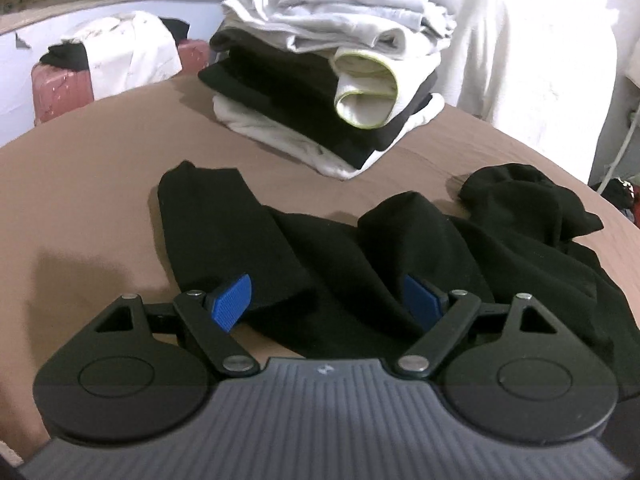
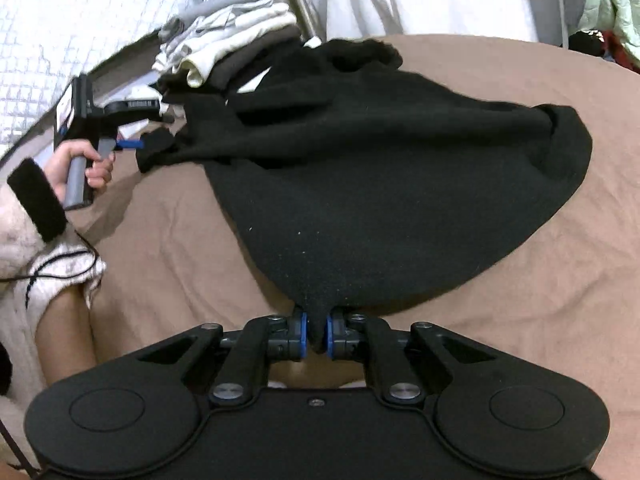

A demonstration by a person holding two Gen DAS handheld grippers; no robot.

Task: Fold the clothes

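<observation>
From the left wrist view, the left gripper [image 1: 332, 304] hovers with its blue pads [image 1: 232, 302] spread wide apart over a rumpled black garment [image 1: 320, 256] lying on the tan bedsheet [image 1: 80, 200]. Beyond it stands a stack of folded clothes [image 1: 320, 92], black and white layers, with nothing between. A pink suitcase [image 1: 60, 92] draped with cloth sits by the pale wall; no writing can be read.

From the right wrist view, the right gripper [image 2: 316, 334] has its fingers clamped on the garment's near edge, the cloth stretching away across the sheet. At the left, a hand [image 2: 82, 168] grips the other gripper's handle beside the garment's far end, near the stack.
</observation>
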